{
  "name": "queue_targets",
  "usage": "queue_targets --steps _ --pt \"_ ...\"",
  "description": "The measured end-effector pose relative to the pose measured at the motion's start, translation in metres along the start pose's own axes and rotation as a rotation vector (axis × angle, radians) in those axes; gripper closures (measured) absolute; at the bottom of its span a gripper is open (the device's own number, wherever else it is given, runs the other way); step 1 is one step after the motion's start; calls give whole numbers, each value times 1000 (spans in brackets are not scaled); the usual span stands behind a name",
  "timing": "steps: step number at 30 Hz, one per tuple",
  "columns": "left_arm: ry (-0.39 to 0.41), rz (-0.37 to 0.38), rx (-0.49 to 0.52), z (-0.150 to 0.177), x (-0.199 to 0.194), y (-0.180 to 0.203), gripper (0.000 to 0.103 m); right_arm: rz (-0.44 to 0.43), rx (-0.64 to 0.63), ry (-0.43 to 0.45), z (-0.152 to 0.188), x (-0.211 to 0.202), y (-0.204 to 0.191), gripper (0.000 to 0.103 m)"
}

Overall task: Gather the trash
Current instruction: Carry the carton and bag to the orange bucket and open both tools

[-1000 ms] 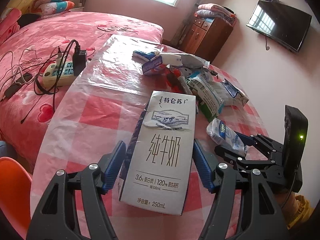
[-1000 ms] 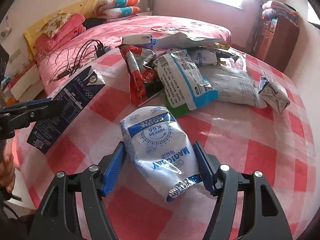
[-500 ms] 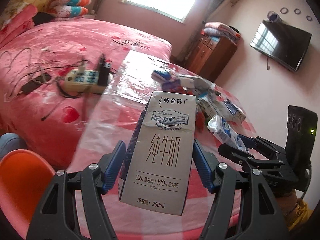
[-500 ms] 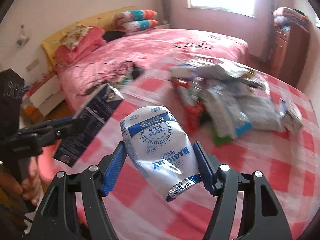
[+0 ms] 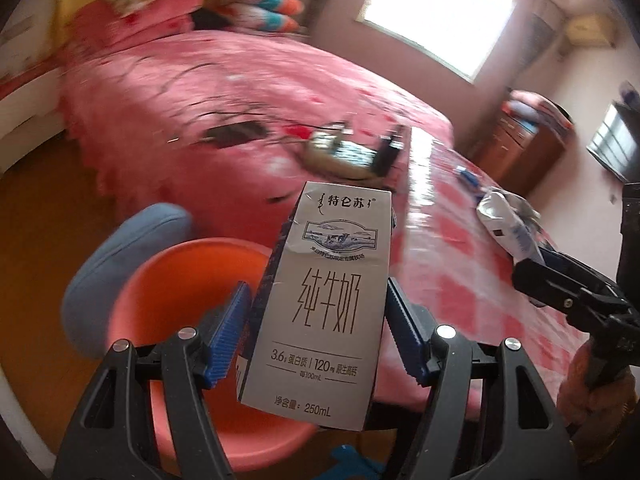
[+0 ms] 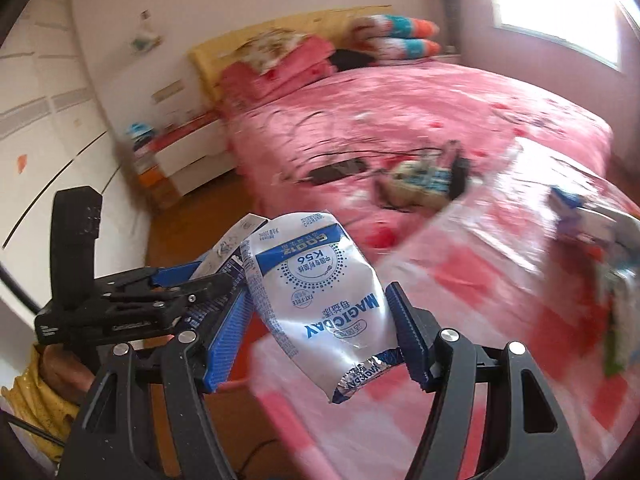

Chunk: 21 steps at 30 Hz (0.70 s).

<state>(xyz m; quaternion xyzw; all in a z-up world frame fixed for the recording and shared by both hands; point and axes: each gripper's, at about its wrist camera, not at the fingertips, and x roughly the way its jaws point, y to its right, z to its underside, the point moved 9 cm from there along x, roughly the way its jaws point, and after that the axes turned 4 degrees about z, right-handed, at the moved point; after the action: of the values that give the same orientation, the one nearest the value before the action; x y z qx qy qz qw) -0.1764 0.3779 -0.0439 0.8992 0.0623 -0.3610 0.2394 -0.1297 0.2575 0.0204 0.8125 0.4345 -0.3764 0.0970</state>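
Observation:
My left gripper (image 5: 316,330) is shut on a grey-white milk carton (image 5: 324,304), held in the air above an orange plastic basin (image 5: 168,304) off the table's edge. My right gripper (image 6: 320,336) is shut on a crumpled white and blue milk pouch (image 6: 320,292), also lifted, near the table's left edge. In the right wrist view the left gripper (image 6: 192,280) and its carton (image 6: 236,240) show at the left, just beside the pouch. The right gripper (image 5: 536,264) with the pouch (image 5: 504,224) shows at the right of the left wrist view.
A round table (image 6: 500,280) with a red-checked cloth under clear plastic holds more wrappers (image 6: 600,232) at its far side. A pink bed (image 5: 240,92) carries a power strip (image 5: 340,152) and cables. A blue cushion (image 5: 120,248) lies by the basin on the wooden floor.
Both grippers have swung left off the table with their loads. The left one, over the tablecloth before, now hangs above the orange basin, and the right one has come close beside it.

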Motion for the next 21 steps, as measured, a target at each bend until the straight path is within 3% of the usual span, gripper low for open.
queue_targets --steps 7,8,9,10,17,21 --pt "13 -115 -86 15 -3 -67 35 -93 -77 -77 6 54 -63 33" --pt "11 -139 -93 18 -1 -76 34 -100 -86 -91 8 64 -70 31" --pt "4 -162 -102 20 2 -83 33 -104 -87 -105 12 69 -73 23" --pt "-1 -180 -113 22 5 -90 27 -102 -79 -118 15 74 -74 20" --pt "59 -225 -129 19 7 -112 20 -84 33 -88 18 61 -44 14" --pt "156 -162 -107 12 1 -103 16 -49 78 -11 13 41 -20 11"
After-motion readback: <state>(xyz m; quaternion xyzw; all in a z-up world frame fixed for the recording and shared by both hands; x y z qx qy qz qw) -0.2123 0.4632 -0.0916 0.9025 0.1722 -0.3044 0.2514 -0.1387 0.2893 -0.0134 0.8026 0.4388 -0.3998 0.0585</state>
